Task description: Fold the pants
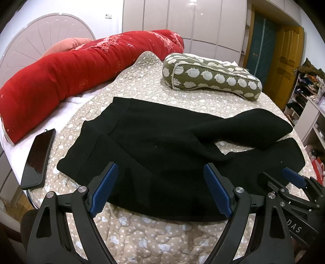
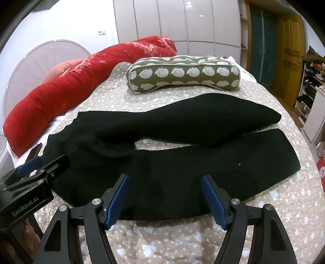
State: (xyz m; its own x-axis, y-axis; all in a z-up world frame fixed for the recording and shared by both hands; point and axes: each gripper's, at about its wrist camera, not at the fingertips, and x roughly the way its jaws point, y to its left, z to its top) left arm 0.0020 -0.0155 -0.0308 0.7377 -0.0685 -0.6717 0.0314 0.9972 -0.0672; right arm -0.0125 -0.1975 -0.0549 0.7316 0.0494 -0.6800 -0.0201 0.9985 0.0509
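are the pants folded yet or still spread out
Spread out: the pants lie flat on the bed cover, both legs apart, bed cover showing between them.

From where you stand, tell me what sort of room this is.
Most likely a bedroom in a home. The black pants lie on a quilted bedspread with a rounded headboard behind, a rolled red duvet beside it, and tall glossy wardrobe doors along the wall.

Both views are evenly lit from overhead, with ceiling-light glare on the glossy wardrobe doors. Fisheye distortion bends the edges, the corners go black, and the black pants lose detail.
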